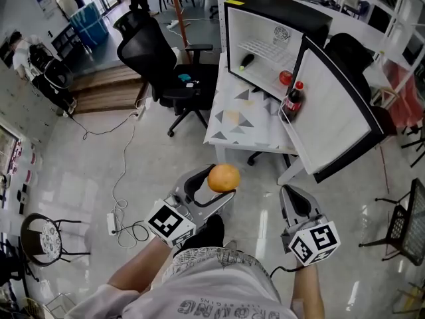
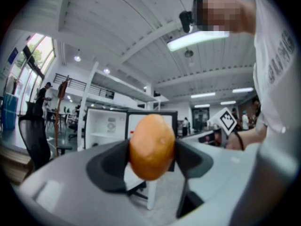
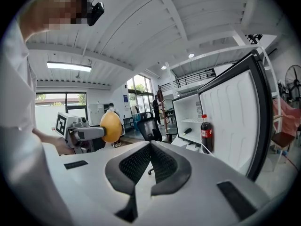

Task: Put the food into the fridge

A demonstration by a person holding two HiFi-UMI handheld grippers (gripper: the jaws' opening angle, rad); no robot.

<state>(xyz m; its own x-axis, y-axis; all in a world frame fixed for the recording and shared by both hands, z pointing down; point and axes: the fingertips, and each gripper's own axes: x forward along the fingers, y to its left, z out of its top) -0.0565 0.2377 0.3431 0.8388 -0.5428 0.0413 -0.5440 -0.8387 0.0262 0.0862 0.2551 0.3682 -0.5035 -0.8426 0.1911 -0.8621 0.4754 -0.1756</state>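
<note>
An orange (image 1: 224,177) is held over the floor, with my left gripper (image 1: 221,183) shut on it; in the left gripper view the orange (image 2: 151,147) fills the gap between the dark pads (image 2: 113,166). My right gripper (image 1: 291,193) hangs beside it, shut with nothing in it; its ribbed pads (image 3: 162,161) meet at the tips. Ahead on a small table (image 1: 239,121) stands a black mini fridge (image 1: 285,8) with its door (image 1: 335,121) swung wide open. A cola bottle (image 1: 293,98) stands in the door shelf. A dark green item (image 1: 246,62) lies inside.
A black office chair (image 1: 159,58) stands left of the table. A white cable and power strip (image 1: 114,218) trail across the floor on the left. A round stool (image 1: 41,239) is at far left, a black wire chair (image 1: 406,224) at far right.
</note>
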